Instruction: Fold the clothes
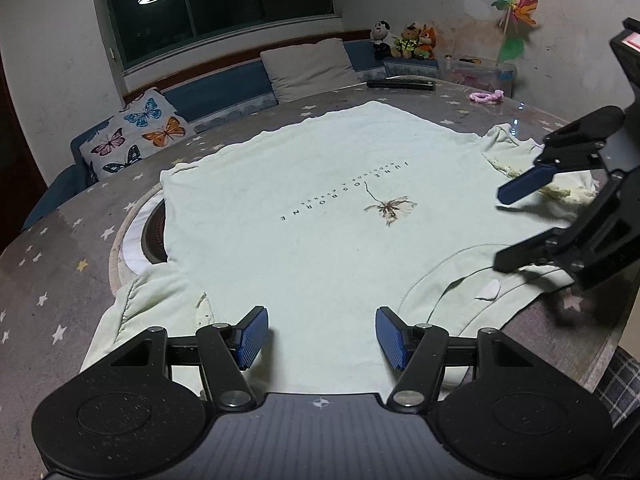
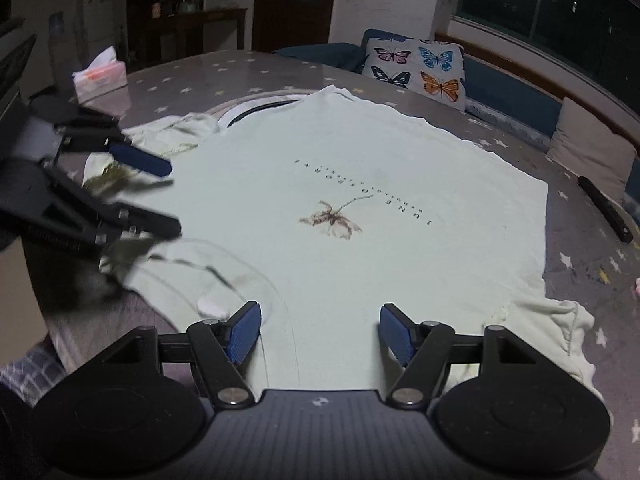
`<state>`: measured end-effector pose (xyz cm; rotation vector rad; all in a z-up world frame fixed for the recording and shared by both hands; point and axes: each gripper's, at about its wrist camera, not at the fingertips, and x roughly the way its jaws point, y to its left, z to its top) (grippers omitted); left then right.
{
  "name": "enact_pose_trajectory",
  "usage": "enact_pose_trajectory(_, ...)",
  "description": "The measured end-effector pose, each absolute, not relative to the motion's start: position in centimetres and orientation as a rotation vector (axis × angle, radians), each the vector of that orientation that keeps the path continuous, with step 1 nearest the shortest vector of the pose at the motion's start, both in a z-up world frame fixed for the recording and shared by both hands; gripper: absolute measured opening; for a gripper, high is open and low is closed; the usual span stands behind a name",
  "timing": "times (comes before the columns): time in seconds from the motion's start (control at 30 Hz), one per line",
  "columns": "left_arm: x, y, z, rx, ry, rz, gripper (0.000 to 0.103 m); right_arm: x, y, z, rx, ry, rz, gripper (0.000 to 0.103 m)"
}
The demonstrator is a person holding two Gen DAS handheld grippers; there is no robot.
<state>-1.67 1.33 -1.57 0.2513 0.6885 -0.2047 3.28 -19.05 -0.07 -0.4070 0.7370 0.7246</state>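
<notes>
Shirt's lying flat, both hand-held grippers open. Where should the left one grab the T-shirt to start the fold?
Probably the near sleeve at its shoulder seam, coming in low from the table edge. The T-shirt lies flat, print up, collar toward you, so only edges offer a pinchable lip. The left hand-held gripper is open over the shoulder; the right hand-held gripper mirrors it.

Star-patterned table (image 1: 72, 240) carries a spread pale-green T-shirt (image 1: 320, 220), tissue box (image 2: 100, 76), remote (image 1: 400, 84).

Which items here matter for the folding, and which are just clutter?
For the job: pale green T-shirt, left hand-held gripper, right hand-held gripper.

Lying about: tissue box, black remote, pink band, butterfly cushion.
</notes>
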Motion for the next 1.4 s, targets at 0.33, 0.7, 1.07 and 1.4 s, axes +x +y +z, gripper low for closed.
enact_pose_trajectory(0.33, -0.5, -0.6, -0.5, 0.224, 0.644, -0.248, 0.065, 3.7, -23.5, 0.4, -0.295, 0.757, 0.619, 0.068)
enact_pose_trajectory(0.7, 1.6, -4.2, 0.2, 0.216, 0.615, -0.321, 0.066, 6.0, -29.5, 0.9, -0.111, 0.77, 0.43, 0.059)
enact_pose_trajectory(1.07, 2.2, -9.0, -0.6, 0.249, 0.629, -0.456, 0.066, 12.4, -31.8, 0.6, -0.031, 0.719, 0.299, 0.036)
enact_pose_trajectory(1.4, 1.8, -11.2, -1.9, 0.299, 0.66, -0.53, 0.066, 13.9, -33.3, -0.7, 0.054, 0.739, 0.251, 0.019)
